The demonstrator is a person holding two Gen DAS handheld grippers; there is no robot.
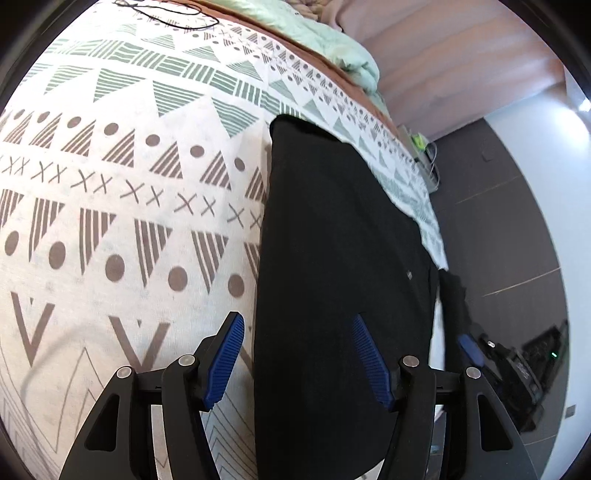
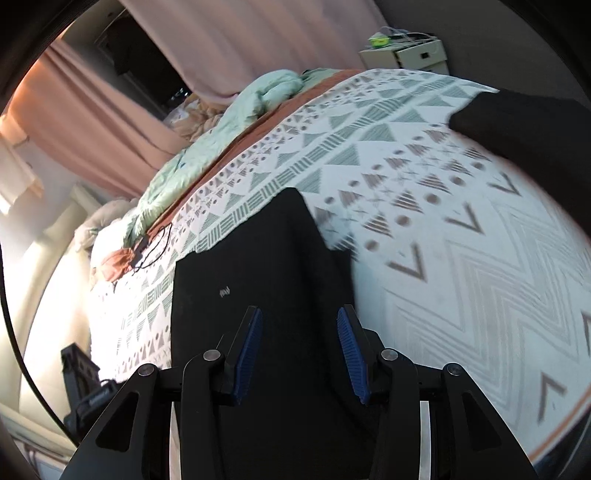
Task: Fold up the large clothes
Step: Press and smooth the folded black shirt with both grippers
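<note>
Where logo (unreadable) shows: black garment.

Each view looks forward along the fingers of its own hand-held gripper, from close above the bed. The left wrist camera sits over the patterned bedspread, facing along the bed toward the pink curtain, with the dark floor off to its right. The right wrist camera faces the same curtain from another angle, and its right part is blurred, so detail there is uncertain. Both views share the black garment lying just ahead of the fingers, the mint quilt, the black cable and a bedside unit.
</note>
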